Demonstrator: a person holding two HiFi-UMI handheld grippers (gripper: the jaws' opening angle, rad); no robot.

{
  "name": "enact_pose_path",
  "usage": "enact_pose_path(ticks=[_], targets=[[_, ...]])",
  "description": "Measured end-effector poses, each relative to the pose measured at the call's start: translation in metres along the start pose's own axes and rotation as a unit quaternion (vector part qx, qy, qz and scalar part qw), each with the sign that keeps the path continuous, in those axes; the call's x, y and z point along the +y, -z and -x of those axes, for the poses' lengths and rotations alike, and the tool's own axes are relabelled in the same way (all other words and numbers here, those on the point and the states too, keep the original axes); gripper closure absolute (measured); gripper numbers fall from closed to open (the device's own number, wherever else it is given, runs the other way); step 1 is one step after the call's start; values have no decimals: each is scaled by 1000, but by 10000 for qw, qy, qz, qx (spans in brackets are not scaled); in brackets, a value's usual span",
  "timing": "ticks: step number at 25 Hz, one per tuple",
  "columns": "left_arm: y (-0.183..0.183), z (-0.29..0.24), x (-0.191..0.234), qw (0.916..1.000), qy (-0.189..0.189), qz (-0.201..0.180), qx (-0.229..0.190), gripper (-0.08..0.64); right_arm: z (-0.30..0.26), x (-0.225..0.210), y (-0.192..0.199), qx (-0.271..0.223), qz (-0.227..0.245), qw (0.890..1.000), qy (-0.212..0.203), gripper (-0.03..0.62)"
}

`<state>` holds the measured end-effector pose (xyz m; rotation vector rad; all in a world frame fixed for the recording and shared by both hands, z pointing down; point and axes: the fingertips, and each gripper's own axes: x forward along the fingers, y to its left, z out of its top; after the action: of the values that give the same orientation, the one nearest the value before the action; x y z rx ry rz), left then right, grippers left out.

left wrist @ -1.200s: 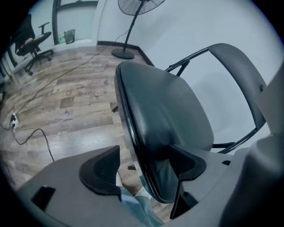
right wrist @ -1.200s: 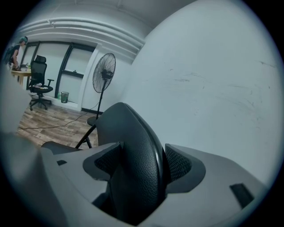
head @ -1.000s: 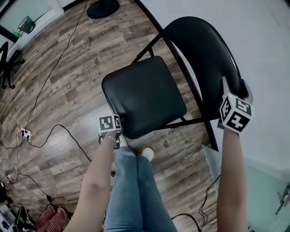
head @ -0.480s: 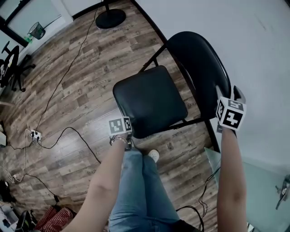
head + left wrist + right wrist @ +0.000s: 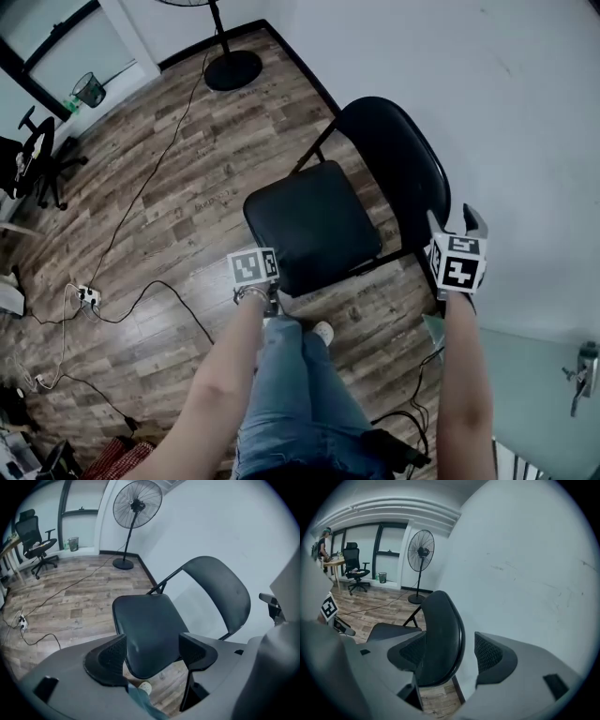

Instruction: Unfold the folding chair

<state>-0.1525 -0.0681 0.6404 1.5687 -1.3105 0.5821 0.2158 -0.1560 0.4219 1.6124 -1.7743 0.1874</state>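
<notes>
Grey left gripper (image 5: 152, 653), jaws released and empty, hangs near the front edge of the chair (image 5: 314, 225). Right gripper (image 5: 450, 652), jaws likewise apart, gripping nothing, is beside the backrest (image 5: 398, 159). The chair stands unfolded on the wood floor (image 5: 169, 216), by the white wall (image 5: 487, 94).

Soft, even, cool light. The white wall (image 5: 525, 112) is bright, a pale sheen lies on the floor (image 5: 169, 234), and the black chair (image 5: 314, 225) shows little detail. Both gripper views bulge and blacken at the corners; focus is fairly sharp.
</notes>
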Motion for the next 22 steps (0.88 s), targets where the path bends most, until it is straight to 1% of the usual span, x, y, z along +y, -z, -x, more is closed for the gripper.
enact_pose_path(ticks=[4, 8, 12, 16, 19, 22], targets=[[-20, 27, -16, 9990, 38, -411, -146, 222, 23, 7, -13, -142, 1, 9998, -109, 284], [-39, 52, -32, 9972, 115, -679, -303, 219, 45, 11, -15, -106, -113, 9996, -243, 284], [-56, 82, -50, 9934, 266, -996, -499, 218, 66, 12, -18, -164, -259, 9991, -305, 284], [-69, 113, -64, 9899, 397, -1106, -788, 215, 88, 13, -30, -367, -342, 9980, -384, 284], [-76, 131, -71, 9879, 415, -1162, -944, 209, 103, 12, -37, -474, -378, 9973, -423, 284], [-82, 145, -79, 9847, 398, -1310, -1079, 195, 116, 12, -40, -525, -476, 9964, -456, 284]])
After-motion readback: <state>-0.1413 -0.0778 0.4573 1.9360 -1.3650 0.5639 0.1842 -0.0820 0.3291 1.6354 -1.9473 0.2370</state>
